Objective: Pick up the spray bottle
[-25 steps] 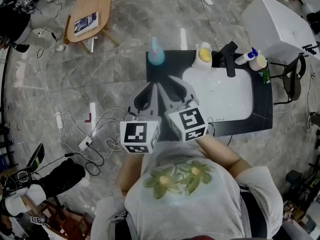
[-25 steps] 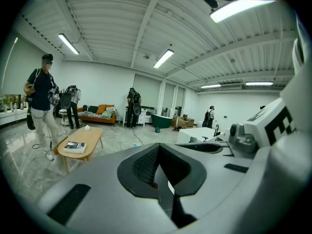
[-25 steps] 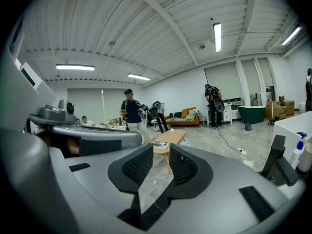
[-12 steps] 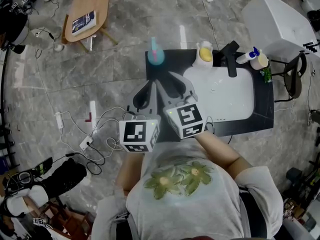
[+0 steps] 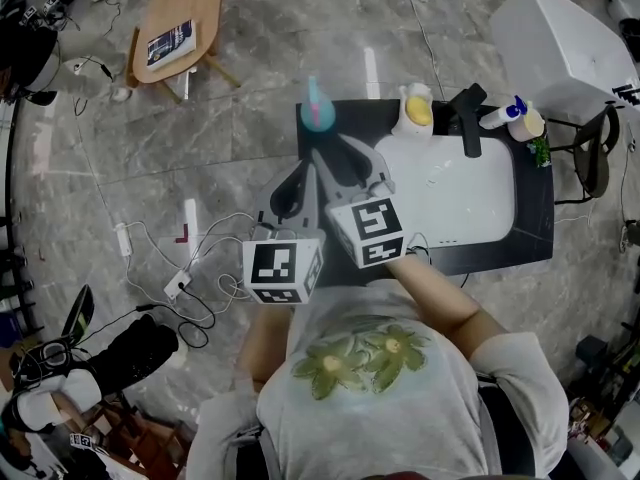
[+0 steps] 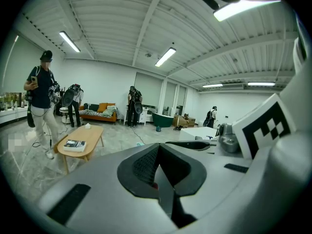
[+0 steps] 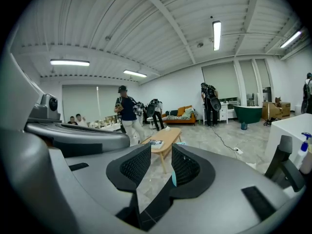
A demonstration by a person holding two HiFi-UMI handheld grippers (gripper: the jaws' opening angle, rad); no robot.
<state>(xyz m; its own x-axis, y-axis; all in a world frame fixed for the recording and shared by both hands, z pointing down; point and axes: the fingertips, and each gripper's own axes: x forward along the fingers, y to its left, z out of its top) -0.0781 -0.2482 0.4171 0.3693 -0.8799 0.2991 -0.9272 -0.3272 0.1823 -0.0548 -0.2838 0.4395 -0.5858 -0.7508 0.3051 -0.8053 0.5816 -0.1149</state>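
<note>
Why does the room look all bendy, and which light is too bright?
Left gripper view: the wide lens bends the ceiling beams, and the lamp at the top right glares white. Right gripper view: same bending, corners black. Head view: the floor curves near the edges.

From my feed, everything sits on a black table [image 5: 530,218] standing on a grey stone-tile floor [image 5: 220,98]. A big white basin [image 5: 460,193] takes up most of the right half of the top. A teal bottle [image 5: 317,111] is at the far left corner, with a yellow-and-white bottle [image 5: 417,111] and a black faucet-looking thing [image 5: 468,118] along the far edge. The spray bottle [image 5: 500,115] lies at the far right corner, just beside a round cream container [image 5: 530,123]. Down on the floor there's a wooden coffee table [image 5: 190,8] and a tangle of cables [image 5: 200,268].
</note>
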